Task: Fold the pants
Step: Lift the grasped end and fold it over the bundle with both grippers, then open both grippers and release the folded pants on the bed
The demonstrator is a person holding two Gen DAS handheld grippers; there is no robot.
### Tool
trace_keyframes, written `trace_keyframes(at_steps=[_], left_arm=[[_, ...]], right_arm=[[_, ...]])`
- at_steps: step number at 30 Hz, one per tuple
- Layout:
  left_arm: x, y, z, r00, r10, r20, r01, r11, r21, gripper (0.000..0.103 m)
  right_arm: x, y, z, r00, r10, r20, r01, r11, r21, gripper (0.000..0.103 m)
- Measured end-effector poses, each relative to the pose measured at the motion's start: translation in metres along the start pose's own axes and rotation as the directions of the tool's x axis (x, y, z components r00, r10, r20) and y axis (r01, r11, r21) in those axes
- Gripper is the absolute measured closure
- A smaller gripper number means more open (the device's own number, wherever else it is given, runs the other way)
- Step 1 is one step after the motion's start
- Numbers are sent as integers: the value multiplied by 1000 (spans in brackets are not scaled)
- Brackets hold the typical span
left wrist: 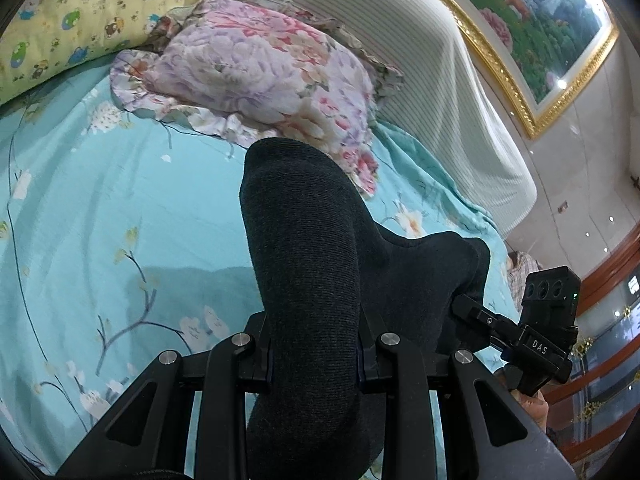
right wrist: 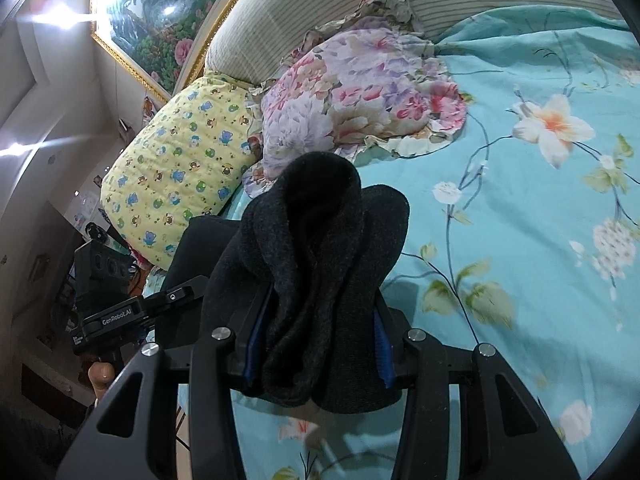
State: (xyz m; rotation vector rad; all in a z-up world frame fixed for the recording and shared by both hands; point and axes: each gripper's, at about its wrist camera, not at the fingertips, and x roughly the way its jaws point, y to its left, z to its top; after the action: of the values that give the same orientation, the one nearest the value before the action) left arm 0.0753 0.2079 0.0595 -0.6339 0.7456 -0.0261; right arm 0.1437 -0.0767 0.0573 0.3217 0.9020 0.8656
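The pants (left wrist: 308, 264) are dark charcoal knit fabric, held up above the bed by both grippers. My left gripper (left wrist: 316, 356) is shut on a thick bunch of the pants that rises between its jaws. The right gripper (left wrist: 472, 312) shows at the right of that view, gripping the same cloth. In the right wrist view my right gripper (right wrist: 316, 352) is shut on a folded wad of the pants (right wrist: 316, 248), with blue pads (right wrist: 382, 344) at the sides. The left gripper (right wrist: 176, 296) shows at the left, against the dark cloth.
The bed has a turquoise floral sheet (left wrist: 120, 208). A floral pillow (left wrist: 260, 68) and a yellow cartoon pillow (left wrist: 64, 20) lie by the striped headboard (left wrist: 420, 52). A gold-framed painting (left wrist: 532, 28) hangs above. The bed edge and wooden furniture (left wrist: 608, 272) lie to the right.
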Motion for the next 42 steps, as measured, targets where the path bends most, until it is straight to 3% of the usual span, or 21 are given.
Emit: trace_keyframes(at_steps=[19,28,34,39,42], left_arm=[[20,56,26,996,93,-3,-93,994,-61,76],[32,66,26,993,121,-12,-122,991,-62,75],[44,79,20,991,134,-30,-136,988,-73,67],[44,82,17,988,154,-26,-155,985,-80,50],[40,80,16,985,170,-14,-171,983,-73,48]], right_arm=[[84,3,29,994,16,-107,-18,1000,-25,57],[101,-1,33,993,4,-122,-8,999,-33,56],[111,-12,31,991,-34,-132,30,999,-32,42],[112,-20,28,991,-42,-128,38,999,-27,34],[111,-23,27,991,-42,-125,41,999,-15,29]])
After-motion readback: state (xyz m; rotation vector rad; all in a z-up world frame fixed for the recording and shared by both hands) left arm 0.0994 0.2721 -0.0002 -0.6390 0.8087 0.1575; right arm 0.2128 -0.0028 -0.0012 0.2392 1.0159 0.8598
